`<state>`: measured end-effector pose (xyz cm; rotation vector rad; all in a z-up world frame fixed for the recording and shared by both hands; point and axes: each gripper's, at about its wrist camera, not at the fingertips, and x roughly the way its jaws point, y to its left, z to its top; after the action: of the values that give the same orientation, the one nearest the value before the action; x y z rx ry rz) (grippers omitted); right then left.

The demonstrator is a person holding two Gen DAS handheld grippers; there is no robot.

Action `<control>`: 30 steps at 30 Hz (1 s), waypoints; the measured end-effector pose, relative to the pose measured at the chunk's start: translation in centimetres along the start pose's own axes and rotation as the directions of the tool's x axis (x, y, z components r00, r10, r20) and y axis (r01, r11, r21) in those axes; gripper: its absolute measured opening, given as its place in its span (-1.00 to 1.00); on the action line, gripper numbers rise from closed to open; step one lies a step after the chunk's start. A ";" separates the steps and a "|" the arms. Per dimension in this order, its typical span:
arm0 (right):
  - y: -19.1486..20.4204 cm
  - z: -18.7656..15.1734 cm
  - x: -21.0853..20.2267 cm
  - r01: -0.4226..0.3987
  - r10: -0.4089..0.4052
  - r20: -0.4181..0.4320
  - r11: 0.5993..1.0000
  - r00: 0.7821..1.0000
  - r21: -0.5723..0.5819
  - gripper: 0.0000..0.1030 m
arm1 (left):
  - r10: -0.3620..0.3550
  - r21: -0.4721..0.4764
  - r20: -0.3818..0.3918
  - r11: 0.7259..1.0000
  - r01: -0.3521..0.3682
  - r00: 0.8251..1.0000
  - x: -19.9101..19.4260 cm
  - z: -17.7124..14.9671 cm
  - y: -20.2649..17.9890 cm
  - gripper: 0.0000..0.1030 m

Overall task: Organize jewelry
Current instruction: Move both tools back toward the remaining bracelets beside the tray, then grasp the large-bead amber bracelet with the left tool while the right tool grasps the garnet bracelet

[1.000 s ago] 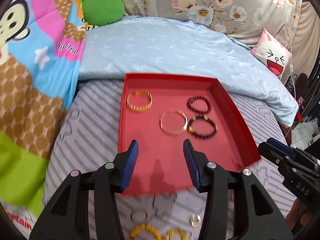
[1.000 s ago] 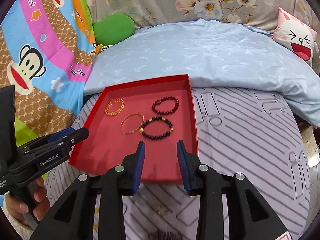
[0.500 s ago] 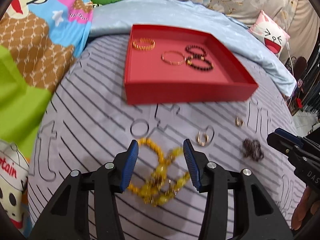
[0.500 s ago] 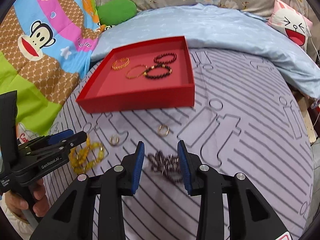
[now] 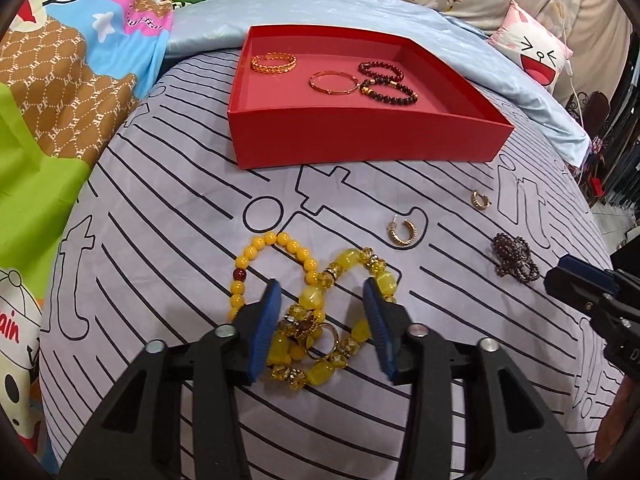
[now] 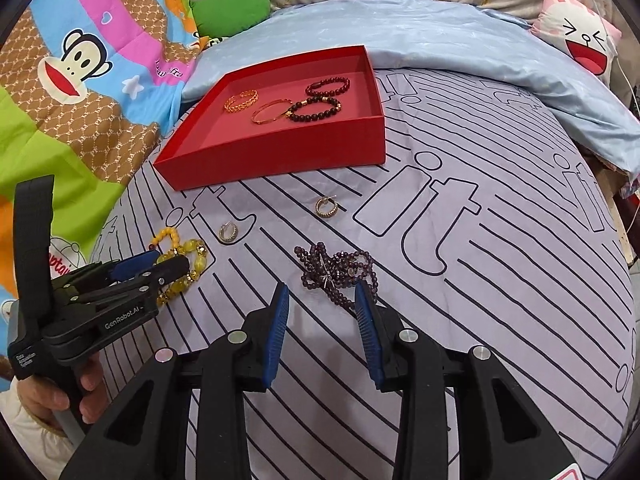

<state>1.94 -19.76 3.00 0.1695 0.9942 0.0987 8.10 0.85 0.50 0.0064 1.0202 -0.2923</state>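
Note:
A red tray [image 5: 360,148] [image 6: 280,156] lies on the striped bedspread and holds two gold bangles and two dark bead bracelets. A pile of yellow bead bracelets [image 5: 316,312] [image 6: 180,256] lies in front of it. My left gripper [image 5: 322,294] [image 6: 160,260] is open, its jaws either side of the yellow pile. A dark purple bead necklace [image 6: 336,268] [image 5: 516,256] lies bunched to the right. My right gripper [image 6: 322,296] is open, just short of the necklace. Two gold hoop earrings [image 5: 402,232] [image 5: 480,200] lie between pile and tray.
A light blue quilt [image 6: 460,40] is bunched behind the tray. A cartoon monkey blanket [image 6: 80,72] covers the left side. A green cushion [image 6: 228,8] and a pink face pillow [image 6: 580,36] lie at the back. The bed edge drops off at the right.
Both grippers have pulled back from over the tray and dropped toward the bedspread. The left one now straddles the yellow beads and the right one has closed in on the purple necklace.

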 end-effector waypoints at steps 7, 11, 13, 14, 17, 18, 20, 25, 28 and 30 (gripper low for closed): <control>-0.1 -0.4 0.4 0.002 -0.002 -0.010 1.000 1.000 0.000 -0.35 | -0.051 -0.015 -0.004 0.999 0.051 0.999 -0.6 -0.5 -0.2 -0.78; -0.4 -0.6 0.4 0.005 -0.005 -0.012 1.000 1.000 0.008 -0.35 | -0.063 -0.011 0.009 0.998 0.063 0.998 -1.6 -0.8 -0.8 -0.78; -0.7 -0.6 0.4 0.009 -0.009 -0.012 1.000 1.000 0.014 -0.35 | -0.081 -0.014 0.020 0.997 0.081 0.997 -2.3 -0.7 -1.1 -0.78; -0.9 -0.6 0.4 0.011 -0.011 -0.011 1.000 1.000 0.019 -0.35 | -0.088 -0.014 0.024 0.996 0.088 0.996 -2.5 -0.7 -1.3 -0.78; -1.5 -0.6 0.5 0.019 -0.019 -0.009 0.999 1.000 0.029 -0.35 | -0.110 -0.003 0.051 0.994 0.110 0.993 -3.9 -0.4 -2.0 -0.78; -1.6 -0.5 0.5 0.020 -0.020 -0.010 0.999 1.000 0.031 -0.35 | -0.118 0.001 0.060 0.993 0.118 0.991 -4.4 -0.2 -2.3 -0.78; -1.8 -0.5 0.7 0.023 -0.023 -0.011 0.999 1.000 0.034 -0.35 | -0.132 0.009 0.072 0.991 0.131 0.989 -5.1 0.1 -2.8 -0.78; -2.0 -0.7 1.5 0.029 -0.028 -0.021 0.999 0.999 0.030 -0.35 | -0.157 0.022 0.078 0.988 0.155 0.985 -5.7 0.5 -3.6 -0.79; -2.3 -0.7 2.0 0.030 -0.030 -0.026 0.999 0.999 0.032 -0.35 | -0.165 0.029 0.080 0.986 0.163 0.983 -6.0 0.5 -3.8 -0.82; -2.4 -0.7 2.3 0.031 -0.030 -0.027 0.999 0.999 0.031 -0.35 | -0.170 0.031 0.081 0.985 0.168 0.982 -6.2 0.6 -4.0 -0.83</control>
<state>2.61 -21.73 0.28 0.1825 1.0244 0.0577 4.63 -1.59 6.54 -0.0704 0.9352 -0.4564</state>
